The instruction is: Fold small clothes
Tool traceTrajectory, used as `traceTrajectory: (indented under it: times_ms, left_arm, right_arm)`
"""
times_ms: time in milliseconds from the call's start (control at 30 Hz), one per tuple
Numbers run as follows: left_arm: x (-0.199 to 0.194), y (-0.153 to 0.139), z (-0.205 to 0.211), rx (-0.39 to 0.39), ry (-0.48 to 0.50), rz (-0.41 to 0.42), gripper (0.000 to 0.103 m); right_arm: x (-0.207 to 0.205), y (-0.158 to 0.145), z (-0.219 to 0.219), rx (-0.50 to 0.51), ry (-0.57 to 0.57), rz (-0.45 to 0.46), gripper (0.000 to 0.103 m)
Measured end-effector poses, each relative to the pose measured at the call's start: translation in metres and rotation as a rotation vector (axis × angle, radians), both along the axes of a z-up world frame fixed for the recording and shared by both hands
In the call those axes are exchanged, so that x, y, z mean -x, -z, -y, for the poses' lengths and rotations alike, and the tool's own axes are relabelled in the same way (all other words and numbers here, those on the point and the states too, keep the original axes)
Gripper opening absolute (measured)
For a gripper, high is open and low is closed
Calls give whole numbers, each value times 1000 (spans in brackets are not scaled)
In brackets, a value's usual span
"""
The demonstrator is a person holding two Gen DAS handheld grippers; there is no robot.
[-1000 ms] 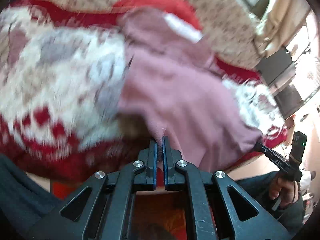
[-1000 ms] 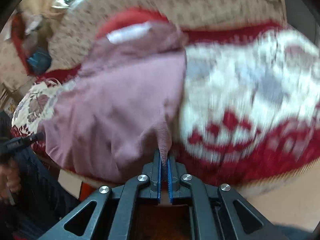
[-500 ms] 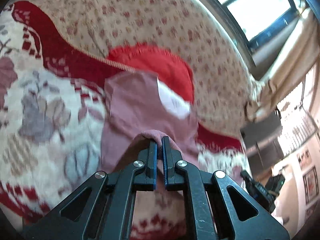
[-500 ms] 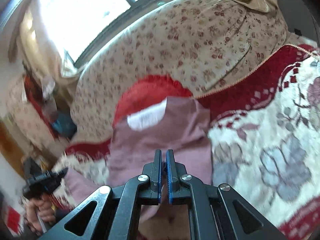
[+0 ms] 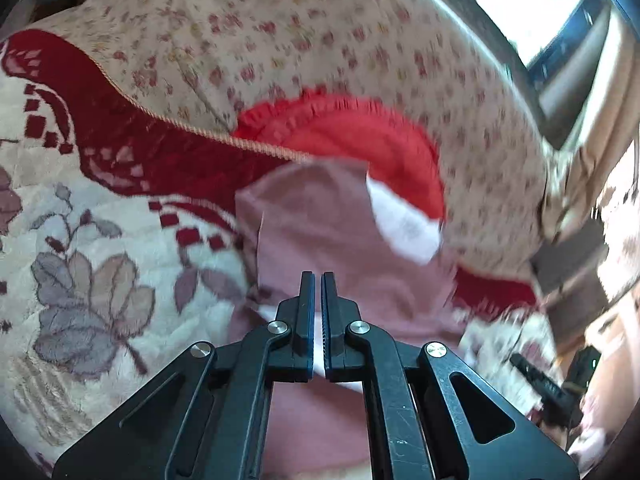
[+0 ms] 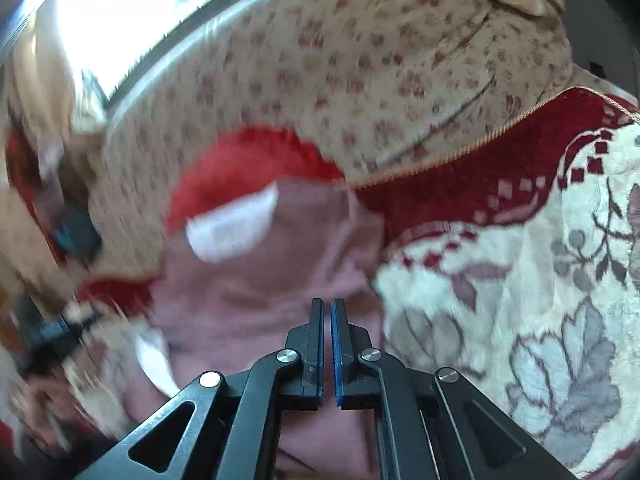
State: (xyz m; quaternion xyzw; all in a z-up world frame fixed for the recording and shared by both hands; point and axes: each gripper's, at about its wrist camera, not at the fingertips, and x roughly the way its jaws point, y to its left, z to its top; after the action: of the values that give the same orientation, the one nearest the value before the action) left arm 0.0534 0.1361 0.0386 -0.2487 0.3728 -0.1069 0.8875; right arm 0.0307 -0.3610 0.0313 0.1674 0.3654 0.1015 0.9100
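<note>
A small dusty-pink garment (image 5: 320, 220) with a white patch (image 5: 404, 224) lies on the patterned sofa blanket, its lower half lifted over its upper half. It also shows in the right wrist view (image 6: 280, 276). My left gripper (image 5: 318, 280) is shut on the garment's near left edge. My right gripper (image 6: 327, 306) is shut on its near right edge. The right gripper (image 5: 540, 380) shows at the lower right of the left view; the left gripper (image 6: 48, 332) is a blur at the left of the right view.
A red fringed cloth (image 5: 360, 140) lies behind the garment against the floral sofa back (image 5: 280, 40). The red and cream flowered blanket (image 5: 80, 280) covers the seat (image 6: 540, 320). A window (image 5: 532, 4) is behind the sofa.
Both grippers have carried the garment's near edge up and forward towards the sofa back, folding it over itself. The view has swung from the seat front to the backrest.
</note>
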Motion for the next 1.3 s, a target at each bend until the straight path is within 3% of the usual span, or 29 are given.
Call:
traceTrajectory:
  times_ms: [133,200,233,300,333,367,600,767,1067,1300]
  left_arm:
    - [4,10,-1,-30,9,-12,1]
    - [2,8,-4,-41,4,-17,9]
    - [0,7,-5,-54,12,-16,23]
    - [-4,5,-9,-80,43,-17,40]
    - [-8,5,-14,-96,66,-22,45]
    - [-11,6,-16,-108,93,-27,47]
    - [-32,31,-26,-317,362,-40,48]
    - [-35,51,-21,-270,524,-94,48]
    - [-39,62,-5,-306,583,-127,48]
    - [-50,67,0,-273,607,-118,48]
  right_arm:
    - [-1,29,-11,108,-92,-77,3]
    - [-3,34,-16,162,-156,-73,5]
    - [-5,35,-17,183,-177,-63,8]
    - [-9,37,-17,204,-263,-46,26]
    - [-10,37,-17,226,-281,-40,40]
    - [-11,39,-14,262,-296,-29,42]
    - [-24,44,-22,345,-515,30,42]
    - [-49,47,-42,389,-683,-4,42]
    - [-76,56,-46,251,-753,-113,42]
    - [-82,80,-38,231,-674,-171,44]
